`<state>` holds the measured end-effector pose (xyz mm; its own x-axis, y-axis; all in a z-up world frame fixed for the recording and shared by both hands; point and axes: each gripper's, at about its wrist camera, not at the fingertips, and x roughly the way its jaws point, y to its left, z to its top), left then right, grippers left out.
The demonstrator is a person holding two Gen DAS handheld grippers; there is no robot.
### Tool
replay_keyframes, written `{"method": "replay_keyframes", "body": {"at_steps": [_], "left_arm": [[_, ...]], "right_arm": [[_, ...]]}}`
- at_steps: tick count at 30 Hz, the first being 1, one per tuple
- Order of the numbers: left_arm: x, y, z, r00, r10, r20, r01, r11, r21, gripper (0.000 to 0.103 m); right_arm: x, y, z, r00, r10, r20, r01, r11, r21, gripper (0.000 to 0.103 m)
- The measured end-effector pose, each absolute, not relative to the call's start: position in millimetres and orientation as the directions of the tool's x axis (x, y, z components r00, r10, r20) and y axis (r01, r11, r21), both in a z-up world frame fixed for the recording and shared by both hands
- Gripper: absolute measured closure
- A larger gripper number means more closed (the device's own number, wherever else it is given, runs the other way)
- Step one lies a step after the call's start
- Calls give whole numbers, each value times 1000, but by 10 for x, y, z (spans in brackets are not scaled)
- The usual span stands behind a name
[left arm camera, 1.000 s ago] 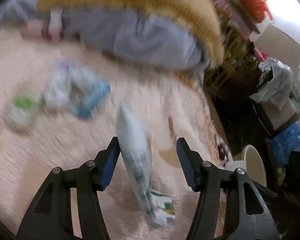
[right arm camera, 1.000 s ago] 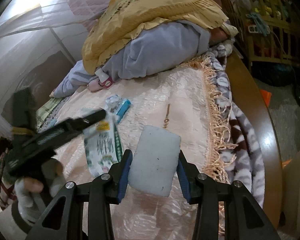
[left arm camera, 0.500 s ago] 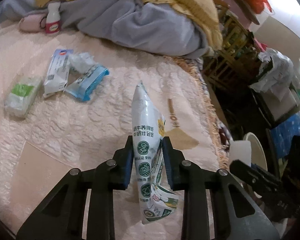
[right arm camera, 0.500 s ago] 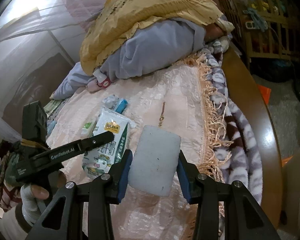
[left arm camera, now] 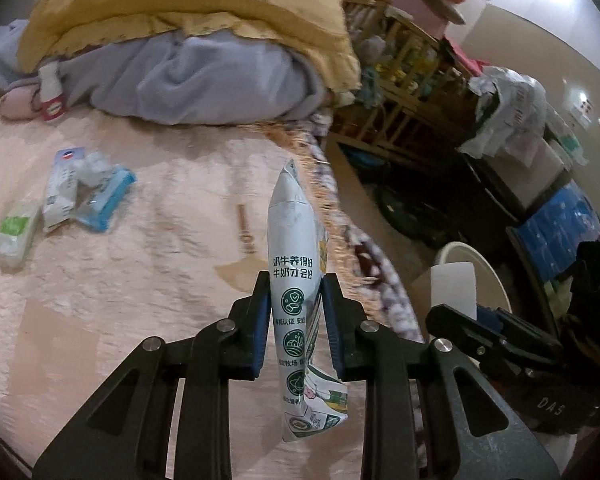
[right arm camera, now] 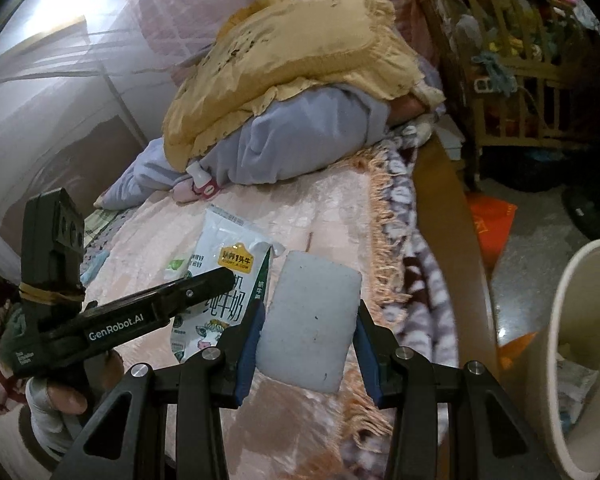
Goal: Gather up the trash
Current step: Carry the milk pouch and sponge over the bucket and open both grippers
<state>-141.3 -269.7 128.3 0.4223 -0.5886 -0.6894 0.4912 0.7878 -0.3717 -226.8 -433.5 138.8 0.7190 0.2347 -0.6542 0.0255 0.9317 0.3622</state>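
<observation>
Bed (left arm camera: 148,280) with pink quilted cover, fringed at its edge. On it: green-labelled packet (left arm camera: 14,232), white box (left arm camera: 62,188), blue wrapper (left arm camera: 108,200), small bottle (left arm camera: 51,94). Grey blanket (left arm camera: 204,84) under yellow blanket (left arm camera: 180,4) at far end.

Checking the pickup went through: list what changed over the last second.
The left gripper closed on the white and green milk pouch and lifted it off the pink bedspread. The right gripper swung toward the cream waste bin. Unchanged: its grip on the white rectangular pad.
</observation>
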Motion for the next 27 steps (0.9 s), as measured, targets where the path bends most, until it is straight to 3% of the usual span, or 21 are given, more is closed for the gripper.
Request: {"method": "replay_keyframes", "body": {"at_steps": [27], "left_arm": [[-1984, -4690, 1352, 177, -703, -688, 707, 577, -408, 80]], "right_arm": [[-3366, -6196, 1256, 711, -101, -695, 445, 831, 334, 61]]}}
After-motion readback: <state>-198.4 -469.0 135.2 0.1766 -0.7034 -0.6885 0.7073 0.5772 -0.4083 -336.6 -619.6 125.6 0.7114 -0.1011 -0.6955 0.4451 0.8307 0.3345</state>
